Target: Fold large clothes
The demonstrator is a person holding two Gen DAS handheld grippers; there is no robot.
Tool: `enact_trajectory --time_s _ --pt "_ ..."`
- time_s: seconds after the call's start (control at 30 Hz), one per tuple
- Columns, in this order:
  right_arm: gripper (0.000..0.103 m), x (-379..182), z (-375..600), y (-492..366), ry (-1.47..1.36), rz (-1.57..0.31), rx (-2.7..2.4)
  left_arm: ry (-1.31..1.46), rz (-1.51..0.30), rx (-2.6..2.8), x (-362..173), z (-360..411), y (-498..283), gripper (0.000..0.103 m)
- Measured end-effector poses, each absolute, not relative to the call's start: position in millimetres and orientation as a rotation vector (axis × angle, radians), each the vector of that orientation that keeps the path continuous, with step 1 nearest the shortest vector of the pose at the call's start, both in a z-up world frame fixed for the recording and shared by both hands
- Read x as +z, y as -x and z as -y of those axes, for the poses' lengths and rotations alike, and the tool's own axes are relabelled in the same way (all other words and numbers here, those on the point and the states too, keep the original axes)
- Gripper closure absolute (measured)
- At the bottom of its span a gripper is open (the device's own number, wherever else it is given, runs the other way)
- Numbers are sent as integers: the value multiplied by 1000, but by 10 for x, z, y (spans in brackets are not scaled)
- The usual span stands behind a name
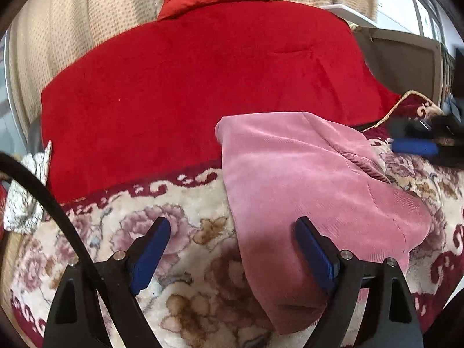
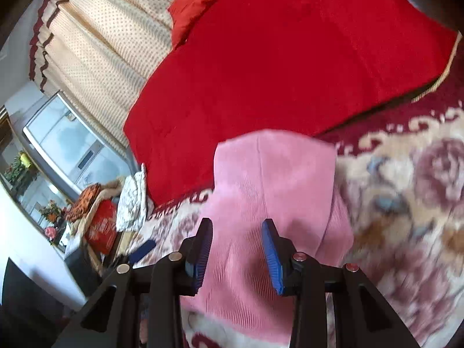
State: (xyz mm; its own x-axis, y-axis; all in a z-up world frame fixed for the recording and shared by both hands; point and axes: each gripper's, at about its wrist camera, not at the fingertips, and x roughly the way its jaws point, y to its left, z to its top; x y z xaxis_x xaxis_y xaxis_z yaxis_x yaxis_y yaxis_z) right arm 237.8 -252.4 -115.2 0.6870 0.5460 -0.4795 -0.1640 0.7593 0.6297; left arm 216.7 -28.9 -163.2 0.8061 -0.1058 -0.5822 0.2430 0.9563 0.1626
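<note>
Two grippers face one pink garment (image 1: 313,188), which lies partly folded on a floral blanket (image 1: 179,261), its far end resting against a red quilt (image 1: 203,81). In the left wrist view, the left gripper (image 1: 232,246) stands wide with nothing clamped: its left pad sits over bare blanket, its right pad over the garment's near edge, so the long side edge runs between the jaws but is not pinched. The right gripper shows only as a blue pad (image 1: 414,148) at the far right. In the right wrist view, the right gripper (image 2: 237,249) stands fairly narrow, with ribbed pink cloth filling the gap between its pads; whether the pads actually press the cloth I cannot tell, since a strip of fabric shows free between them and the picture is blurred. To do this step well, I judge that each gripper should take the edge through all its layers, low and close to a corner, and both should lift together, keeping the cloth taut so the fold lands square and without dragging the blanket.
</note>
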Motion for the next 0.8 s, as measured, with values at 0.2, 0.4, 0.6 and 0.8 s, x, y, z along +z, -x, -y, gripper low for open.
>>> enact_trajectory --time_s 0.2,0.4,0.6,0.8 --pt "70 -1703 2429 -3034 -682 -948 361 -234 -644 -189 -1701 256 -2258 15" --pt "70 -1678 2561 -2901 -716 -884 384 -216 -655 -182 -1677 234 -2227 15" --pt "70 -1365 2362 -2545 -607 -809 453 -226 -650 -168 -1669 251 -2198 15" --pt "71 -1642 2224 -2457 -583 -929 458 -228 -650 -172 -1672 256 -2171 15"
